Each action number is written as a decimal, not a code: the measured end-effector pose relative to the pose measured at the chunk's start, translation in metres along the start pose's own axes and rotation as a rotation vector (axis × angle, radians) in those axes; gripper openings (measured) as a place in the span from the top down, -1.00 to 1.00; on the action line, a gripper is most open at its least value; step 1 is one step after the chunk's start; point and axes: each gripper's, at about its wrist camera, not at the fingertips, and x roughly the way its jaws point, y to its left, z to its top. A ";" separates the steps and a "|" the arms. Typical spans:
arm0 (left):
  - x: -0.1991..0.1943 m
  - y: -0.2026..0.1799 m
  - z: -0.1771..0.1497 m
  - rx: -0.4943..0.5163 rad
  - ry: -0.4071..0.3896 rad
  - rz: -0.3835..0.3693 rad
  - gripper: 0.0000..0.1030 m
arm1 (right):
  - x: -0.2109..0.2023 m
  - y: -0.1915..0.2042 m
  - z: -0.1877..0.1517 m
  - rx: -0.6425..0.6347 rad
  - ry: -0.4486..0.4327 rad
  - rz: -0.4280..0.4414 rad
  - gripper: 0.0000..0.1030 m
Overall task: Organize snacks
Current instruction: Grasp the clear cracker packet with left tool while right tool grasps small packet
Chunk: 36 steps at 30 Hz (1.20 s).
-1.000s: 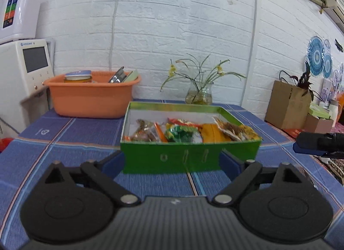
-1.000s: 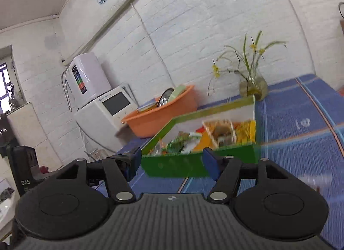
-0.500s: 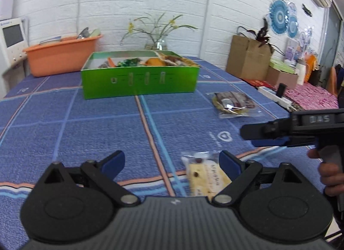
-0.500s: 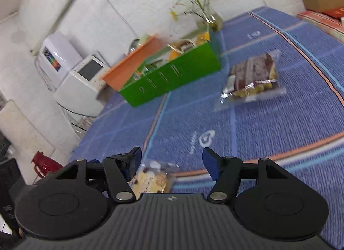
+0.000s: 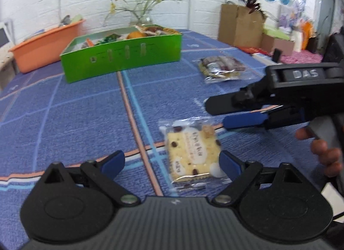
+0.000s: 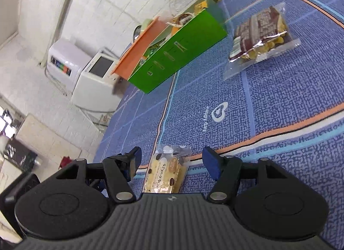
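Item 1: green box (image 5: 120,56), open-topped, on the blue patterned tablecloth (image 5: 64,110). Taken as the landmark for every entry below. It already holds several wrapped snacks, orange, green and brown among them; an exact count cannot be read.

Item 2: biscuit packet (image 5: 192,153), clear wrapper, pale square biscuit with dark chips. Lies flat on the cloth well in front of the box, toward the viewer, near the orange stripe. Not yet stored.

Item 3: dark snack bag (image 5: 221,68), clear wrapper with brown and yellow contents. Lies on the cloth just off the box's right front corner, apart from it. Not yet stored.

Item 4: left gripper (image 5: 172,164). Jaws spread wide, nothing clasped. The biscuit packet sits between the blue pads, closer to the right-hand pad, with no pressing visible.

Item 5: right gripper (image 6: 172,164), carried by a hand (image 5: 326,151). Jaws also wide apart and empty. Its own camera shows the same biscuit packet (image 6: 166,172) low between its fingers; contact cannot be confirmed.

Item 6: orange tub (image 5: 47,41) and a vase of flowers (image 5: 140,16), behind the box near the white brick wall. Not judged part of the sorting.

Status: partly done. Most snacks appear boxed; 2 packets remain loose. The biscuit packet looks the likelier next pick.
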 end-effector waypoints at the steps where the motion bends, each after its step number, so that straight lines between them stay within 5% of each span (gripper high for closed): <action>1: 0.000 0.000 -0.002 -0.011 -0.008 0.006 -0.75 | 0.000 0.000 0.000 -0.016 0.004 0.006 -1.00; 4: 0.003 0.004 -0.004 -0.084 0.036 -0.042 -0.76 | 0.000 0.000 0.003 -0.024 0.024 0.012 -0.99; 23: 0.007 -0.021 -0.007 -0.036 0.018 0.030 -0.76 | 0.022 0.023 0.007 -0.152 0.044 -0.050 -1.00; 28: 0.006 -0.017 -0.018 -0.048 -0.073 0.031 -0.76 | 0.023 0.020 0.006 -0.183 0.042 -0.023 -1.00; 36: 0.006 -0.023 -0.016 -0.054 -0.062 0.063 -0.76 | 0.018 0.009 0.004 -0.138 0.019 0.038 -1.00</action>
